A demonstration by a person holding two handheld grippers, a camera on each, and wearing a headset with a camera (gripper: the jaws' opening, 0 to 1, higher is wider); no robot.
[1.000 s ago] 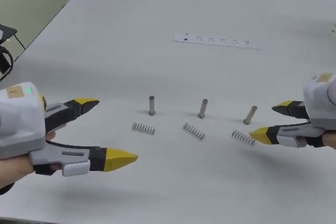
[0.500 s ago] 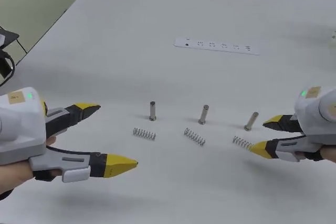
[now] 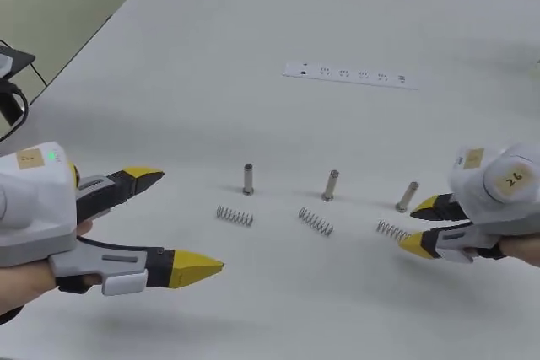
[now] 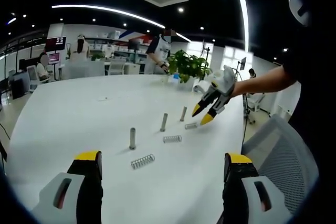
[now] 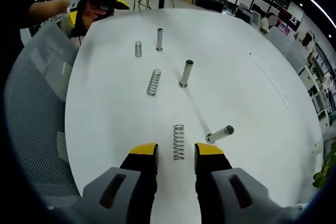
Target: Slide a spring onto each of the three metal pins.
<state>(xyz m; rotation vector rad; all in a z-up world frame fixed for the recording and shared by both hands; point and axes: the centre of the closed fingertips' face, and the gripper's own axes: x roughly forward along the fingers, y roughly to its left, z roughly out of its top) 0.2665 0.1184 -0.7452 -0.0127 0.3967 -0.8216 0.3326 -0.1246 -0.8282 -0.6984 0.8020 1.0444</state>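
Three short metal pins [image 3: 248, 179] [image 3: 331, 185] [image 3: 407, 196] stand in a row on the white table [image 3: 253, 56], the right one leaning. In front of each lies a spring [image 3: 234, 216] [image 3: 315, 222] [image 3: 390, 230]. My right gripper [image 3: 419, 225] is open, low over the table, its yellow tips at the right spring's end. In the right gripper view that spring [image 5: 178, 141] lies just ahead of my right gripper [image 5: 176, 150], reaching between its tips, with the leaning pin [image 5: 220, 134] beside it. My left gripper [image 3: 177, 221] hangs wide open left of the row, holding nothing.
A white power strip [image 3: 350, 74] lies flat farther back on the table. A grey mesh chair [image 5: 37, 103] stands at the table's near edge. In the left gripper view, people and office desks fill the far background behind a green plant [image 4: 189, 65].
My right gripper has moved in and down to the right spring's end, and its jaws have narrowed somewhat. The left gripper has barely moved. The head camera shifted slightly.
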